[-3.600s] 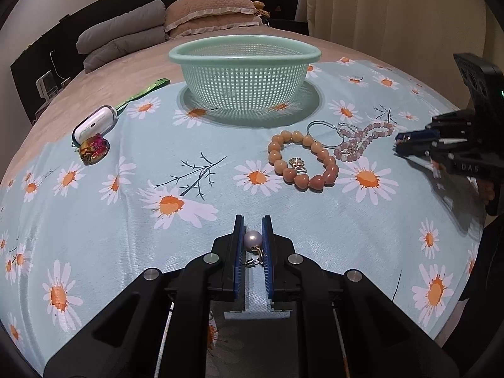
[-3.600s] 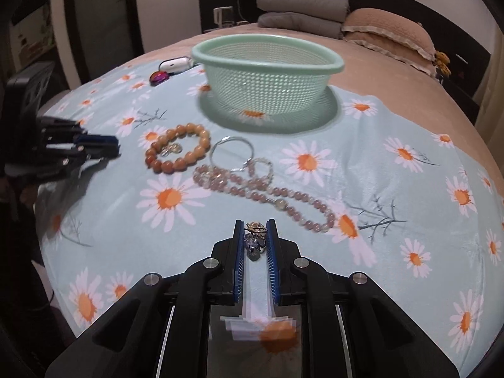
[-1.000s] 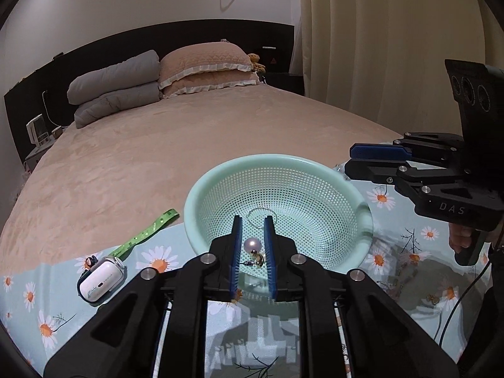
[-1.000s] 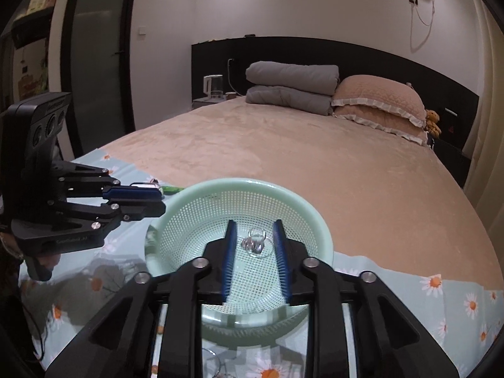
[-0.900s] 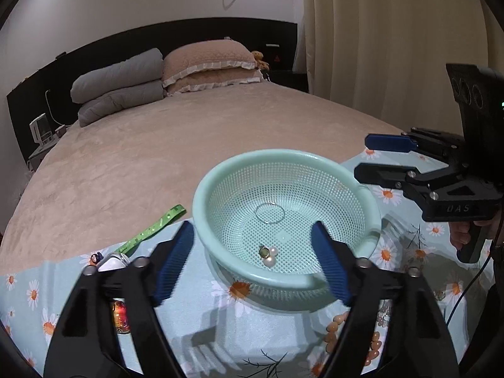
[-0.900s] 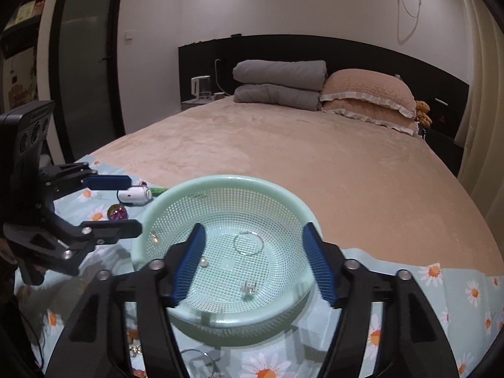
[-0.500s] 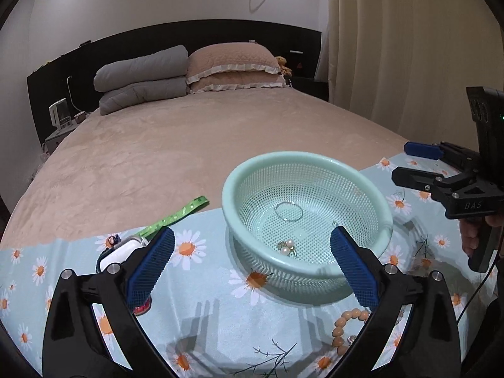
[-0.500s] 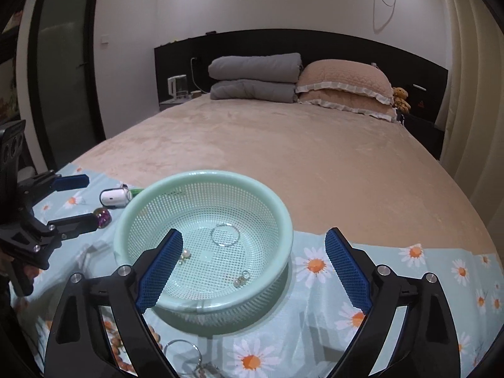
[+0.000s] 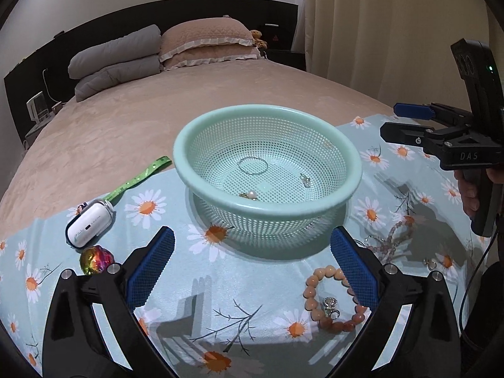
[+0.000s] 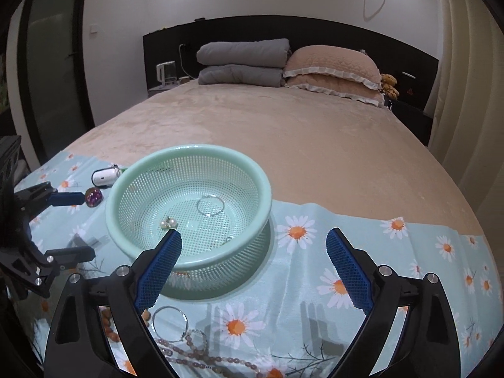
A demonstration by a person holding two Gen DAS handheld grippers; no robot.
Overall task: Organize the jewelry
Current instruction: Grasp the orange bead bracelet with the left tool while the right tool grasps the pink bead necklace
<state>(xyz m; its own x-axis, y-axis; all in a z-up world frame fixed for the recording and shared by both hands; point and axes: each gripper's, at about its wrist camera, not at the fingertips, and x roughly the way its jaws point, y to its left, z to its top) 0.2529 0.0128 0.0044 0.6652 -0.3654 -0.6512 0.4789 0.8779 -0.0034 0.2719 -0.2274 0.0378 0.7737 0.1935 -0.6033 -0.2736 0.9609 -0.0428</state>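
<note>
A mint green mesh basket [image 9: 346, 148] [image 10: 264, 186] stands on the daisy-print cloth. Inside lie a thin silver ring [image 9: 252, 166] [image 10: 210, 205], a pearl earring [image 9: 252, 194] [image 10: 167, 222] and a small metal earring [image 9: 305, 180]. My left gripper [image 9: 250, 263] is open and empty, held just before the basket. My right gripper [image 10: 253, 260] is open and empty, over the basket's near right rim. An orange bead bracelet [image 9: 315, 302] with a ring [image 9: 330, 303] inside it and a pink bead necklace [image 9: 393, 239] [image 10: 201, 359] lie on the cloth. A silver hoop [image 10: 170, 319] lies near the necklace.
A white case [image 9: 89, 225] [image 10: 104, 176], an iridescent ball [image 9: 94, 259] [image 10: 94, 196] and a green strap [image 9: 141, 176] lie left of the basket. Beyond the cloth is a beige bed with pillows [image 10: 330, 66]. The right gripper shows in the left wrist view [image 9: 441, 135].
Both grippers opened over the basket, dropping the pearl earring and the other earring into it, then pulled back and opened wider.
</note>
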